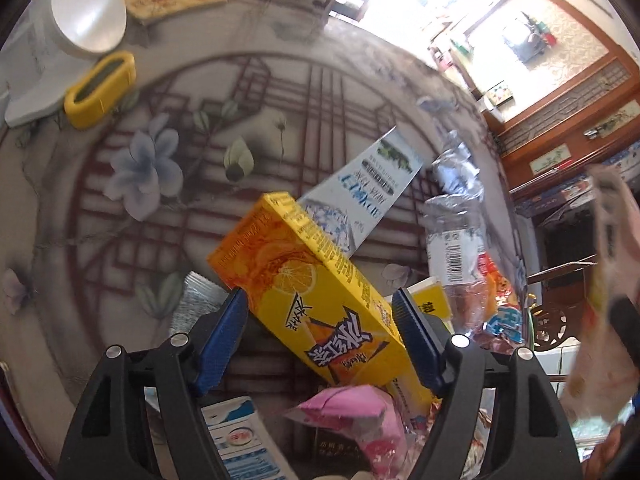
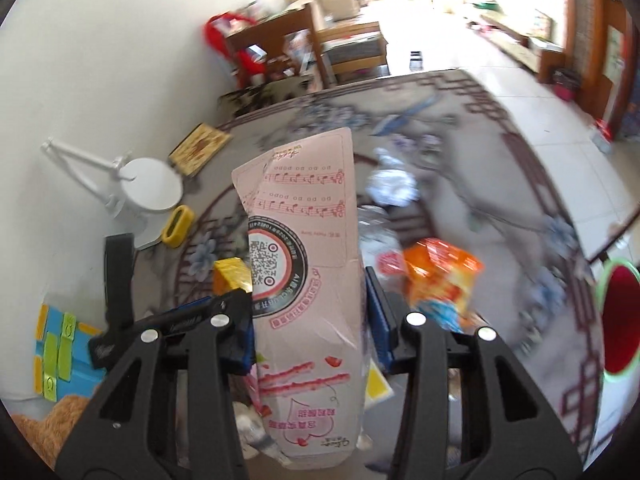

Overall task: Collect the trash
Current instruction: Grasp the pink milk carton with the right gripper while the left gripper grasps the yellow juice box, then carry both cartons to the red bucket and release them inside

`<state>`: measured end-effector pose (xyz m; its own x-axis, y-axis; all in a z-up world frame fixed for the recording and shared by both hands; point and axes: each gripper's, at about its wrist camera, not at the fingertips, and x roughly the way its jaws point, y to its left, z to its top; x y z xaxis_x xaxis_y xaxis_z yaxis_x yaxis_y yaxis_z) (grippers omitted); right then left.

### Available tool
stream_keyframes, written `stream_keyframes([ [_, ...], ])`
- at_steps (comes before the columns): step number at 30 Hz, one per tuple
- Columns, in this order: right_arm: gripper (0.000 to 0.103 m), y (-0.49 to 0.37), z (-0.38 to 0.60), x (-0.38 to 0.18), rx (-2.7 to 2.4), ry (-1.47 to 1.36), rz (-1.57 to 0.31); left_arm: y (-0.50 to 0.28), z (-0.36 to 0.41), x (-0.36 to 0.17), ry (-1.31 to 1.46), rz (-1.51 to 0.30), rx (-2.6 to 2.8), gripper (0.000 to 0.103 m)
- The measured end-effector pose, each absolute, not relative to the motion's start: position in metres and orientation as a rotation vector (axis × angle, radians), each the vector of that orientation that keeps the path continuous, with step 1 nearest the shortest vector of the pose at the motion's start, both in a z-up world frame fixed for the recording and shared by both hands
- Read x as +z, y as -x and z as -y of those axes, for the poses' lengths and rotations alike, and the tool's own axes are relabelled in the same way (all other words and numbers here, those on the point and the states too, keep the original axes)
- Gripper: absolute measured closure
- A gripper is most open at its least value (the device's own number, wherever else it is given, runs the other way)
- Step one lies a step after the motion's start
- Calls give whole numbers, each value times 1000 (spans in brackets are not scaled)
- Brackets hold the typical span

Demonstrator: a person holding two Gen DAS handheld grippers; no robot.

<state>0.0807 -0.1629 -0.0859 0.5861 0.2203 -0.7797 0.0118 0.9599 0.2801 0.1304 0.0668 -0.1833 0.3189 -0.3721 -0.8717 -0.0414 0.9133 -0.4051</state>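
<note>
While the right hand-held gripper (image 2: 308, 312) was clamped on a pink carton (image 2: 308, 264) printed with music notes and a QR code, holding it upright above the worktop (image 2: 500, 184), the left hand-held gripper (image 1: 320, 316) had its blue pads on either side of a yellow tea carton (image 1: 304, 280). That carton lay tilted across the gap; the right pad was against its edge, but a gap showed at the left pad, so the jaws stood apart around it rather than gripping. Both cartons belonged to a trash heap near the worktop's near edge, with a white-and-blue wrapper (image 1: 360, 192), a crumpled clear bottle (image 1: 452, 216), an orange snack bag (image 2: 440, 276) and a pink wrapper (image 1: 352, 412). Toward the far left corner stood a white lamp base (image 1: 88, 20) and a yellow holder (image 1: 100, 88). A red bin with a green rim (image 2: 618, 320) stood off the worktop's right edge.
</note>
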Motion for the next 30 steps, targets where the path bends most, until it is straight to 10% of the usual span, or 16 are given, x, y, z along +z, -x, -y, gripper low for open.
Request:
stream_keyframes([
  [6,59,-51,189,-84,29,-324,-928,-135,-45,-197,341,-1243,-219,32],
  [15,59,-25,234,-79,-31,-394,-862,-127,-47,-170,325,-1154,-237,103],
  [24,59,-11,308,-81,-29,-451,-838,-105,-34,-145,289,-1108,-173,103],
  [26,59,-9,326,-84,-21,-455,-847,-104,-27,-143,259,-1110,-132,81],
  [28,59,-11,342,-89,-14,-466,-864,-104,-25,-143,241,-1082,-47,23],
  [30,59,-10,354,-92,-4,-474,-869,-104,-27,-143,223,-1042,32,21],
])
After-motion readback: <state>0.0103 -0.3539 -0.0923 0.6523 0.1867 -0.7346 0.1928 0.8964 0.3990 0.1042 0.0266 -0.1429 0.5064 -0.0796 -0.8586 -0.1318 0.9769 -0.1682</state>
